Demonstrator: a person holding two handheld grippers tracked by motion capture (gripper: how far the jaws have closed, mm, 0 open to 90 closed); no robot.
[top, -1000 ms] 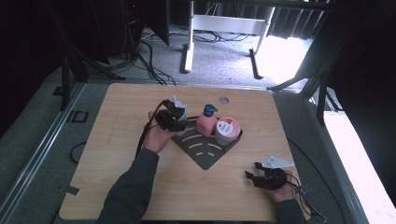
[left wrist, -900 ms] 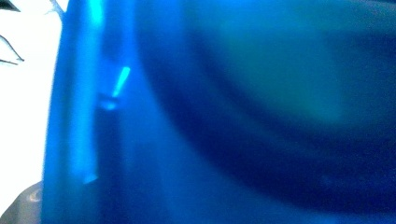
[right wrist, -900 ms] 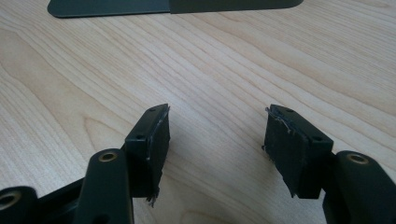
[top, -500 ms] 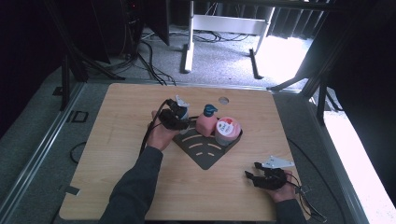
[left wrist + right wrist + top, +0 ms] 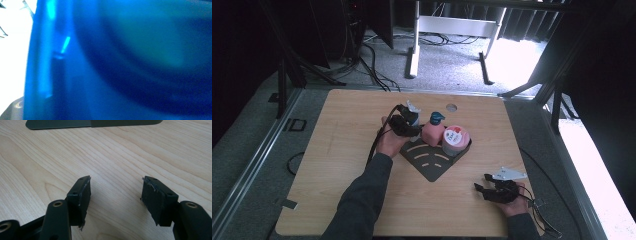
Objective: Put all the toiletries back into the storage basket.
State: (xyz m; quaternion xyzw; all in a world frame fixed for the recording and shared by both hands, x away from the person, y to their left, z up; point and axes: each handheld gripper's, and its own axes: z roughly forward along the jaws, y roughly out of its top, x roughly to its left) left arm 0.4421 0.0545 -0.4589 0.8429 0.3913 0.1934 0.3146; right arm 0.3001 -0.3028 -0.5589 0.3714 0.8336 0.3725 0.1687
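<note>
A black tray (image 5: 432,165) lies mid-table. On its far part stand a pink pump bottle with a teal cap (image 5: 432,133) and a pink jar with a white and red lid (image 5: 455,140). At the tray's left corner, just left of the pink bottle, my left gripper (image 5: 411,128) is shut on a dark blue container (image 5: 412,120). In the left gripper view that blue container (image 5: 125,62) is a close blur that hides the jaws. My right gripper (image 5: 480,189) rests on the wood near the front right corner, open and with nothing in it (image 5: 115,192).
The wooden table (image 5: 337,150) has a small round hole (image 5: 451,107) near its far edge. The tray's near edge (image 5: 75,123) lies a short way ahead of the right gripper. Cables and metal stand legs are on the floor beyond the table.
My left gripper has edged right and slightly down toward the pink bottle with the blue container in it. The right hand has stayed still.
</note>
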